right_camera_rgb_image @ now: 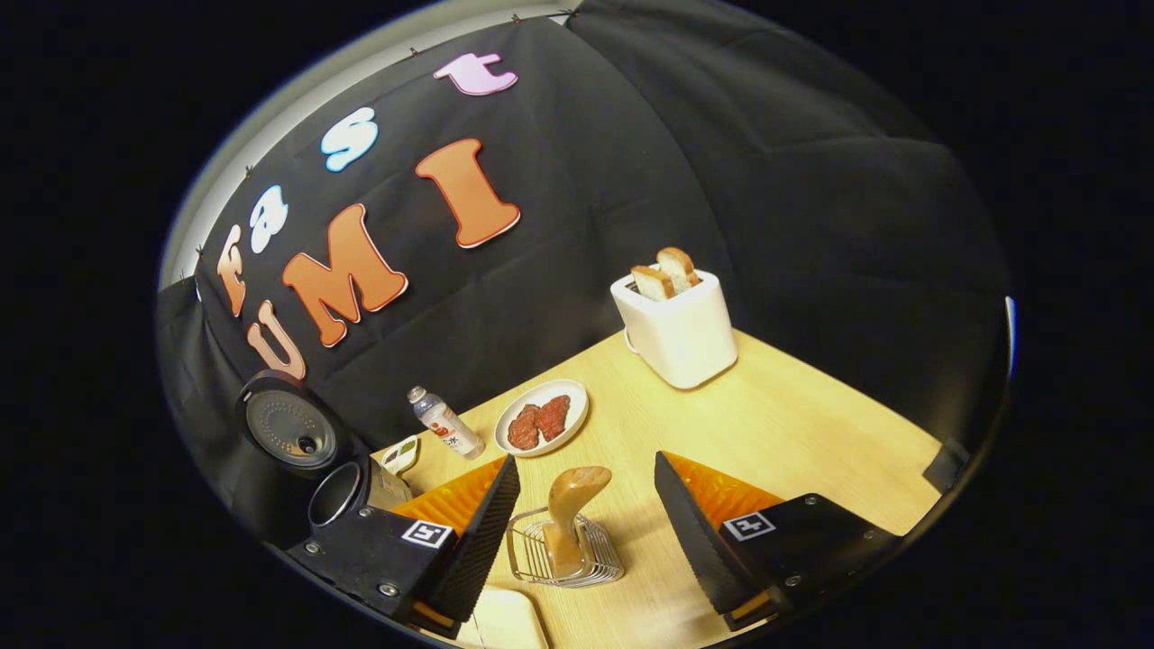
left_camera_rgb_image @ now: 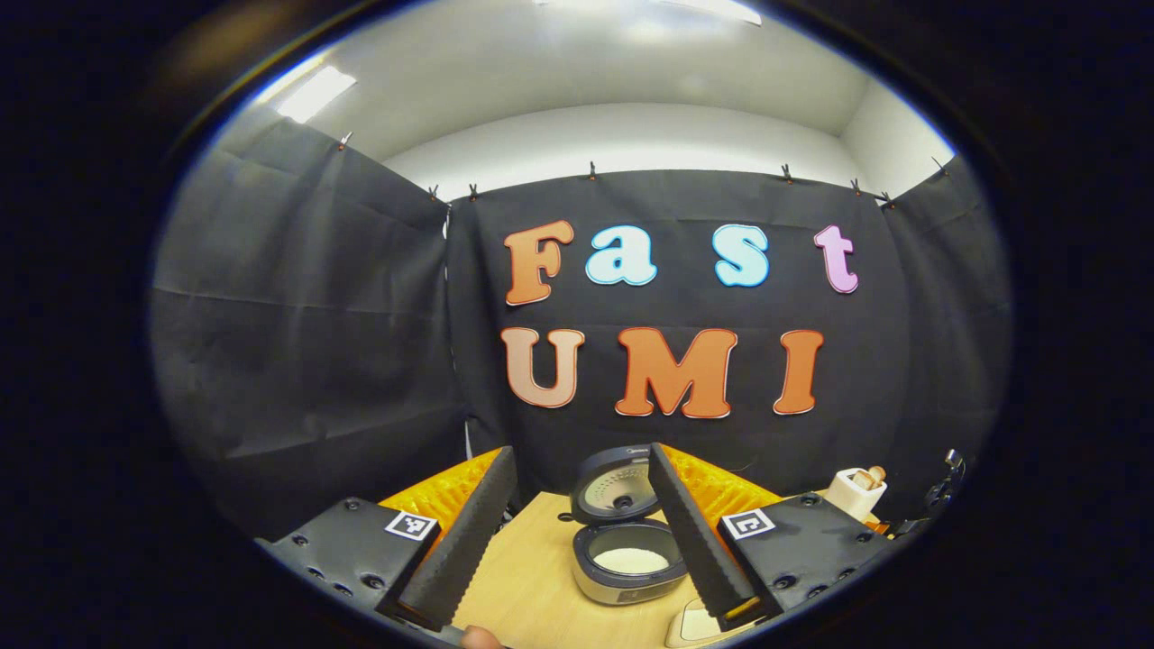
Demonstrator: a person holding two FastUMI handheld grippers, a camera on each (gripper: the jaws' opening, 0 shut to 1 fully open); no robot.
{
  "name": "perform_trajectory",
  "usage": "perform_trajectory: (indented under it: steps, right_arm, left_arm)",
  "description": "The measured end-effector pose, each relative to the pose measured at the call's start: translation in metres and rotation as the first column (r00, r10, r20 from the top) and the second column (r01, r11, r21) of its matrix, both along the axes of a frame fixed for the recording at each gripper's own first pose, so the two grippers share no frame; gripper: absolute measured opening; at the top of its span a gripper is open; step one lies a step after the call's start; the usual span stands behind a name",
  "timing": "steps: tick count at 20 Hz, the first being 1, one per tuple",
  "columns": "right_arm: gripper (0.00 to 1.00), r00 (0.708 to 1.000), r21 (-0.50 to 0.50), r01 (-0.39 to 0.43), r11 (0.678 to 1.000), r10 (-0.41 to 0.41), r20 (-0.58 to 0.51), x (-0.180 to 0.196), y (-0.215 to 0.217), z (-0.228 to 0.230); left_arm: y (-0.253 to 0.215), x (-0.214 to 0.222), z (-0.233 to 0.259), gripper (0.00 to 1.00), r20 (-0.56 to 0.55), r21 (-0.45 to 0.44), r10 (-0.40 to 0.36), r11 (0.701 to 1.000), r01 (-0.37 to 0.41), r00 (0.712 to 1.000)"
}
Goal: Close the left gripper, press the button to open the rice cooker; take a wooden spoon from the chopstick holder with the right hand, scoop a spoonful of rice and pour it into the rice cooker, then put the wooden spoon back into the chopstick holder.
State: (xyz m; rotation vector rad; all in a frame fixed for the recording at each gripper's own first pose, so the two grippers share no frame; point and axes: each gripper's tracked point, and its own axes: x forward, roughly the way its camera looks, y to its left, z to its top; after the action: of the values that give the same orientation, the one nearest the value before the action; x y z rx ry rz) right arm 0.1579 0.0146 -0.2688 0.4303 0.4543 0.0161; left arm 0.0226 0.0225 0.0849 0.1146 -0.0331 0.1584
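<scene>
In the left gripper view the rice cooker (left_camera_rgb_image: 628, 550) stands on the wooden table with its lid (left_camera_rgb_image: 611, 485) up and white rice in the pot. My left gripper (left_camera_rgb_image: 577, 532) is open above and in front of it, holding nothing. In the right gripper view the wooden spoon (right_camera_rgb_image: 570, 514) stands upright in the wire chopstick holder (right_camera_rgb_image: 563, 552), bowl end up. My right gripper (right_camera_rgb_image: 586, 532) is open, its fingers on either side of the spoon and apart from it. The open rice cooker (right_camera_rgb_image: 311, 451) shows at the far left.
A white toaster (right_camera_rgb_image: 678, 326) with two bread slices stands at the back of the table. A plate of dark meat (right_camera_rgb_image: 542, 416), a small bottle (right_camera_rgb_image: 444, 422) and a small dish (right_camera_rgb_image: 401, 453) lie near the wall. A cream container (right_camera_rgb_image: 505, 617) sits at the near edge.
</scene>
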Motion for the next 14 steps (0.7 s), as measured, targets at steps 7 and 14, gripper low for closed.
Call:
perform_trajectory:
  steps: [7,14]
  right_arm:
    - [0.66,0.995,0.124,-0.045,0.991,0.055,-0.077,0.006,0.02,-0.028]
    - [0.23,0.992,0.195,-0.104,0.975,0.115,-0.047,0.012,0.039,-0.017]
  left_arm:
    - [-0.004,0.004,-0.013,1.0,-0.013,-0.018,0.035,0.999,-0.035,0.999]
    - [-0.006,0.002,-0.023,1.0,-0.028,-0.019,0.036,0.999,-0.036,0.999]
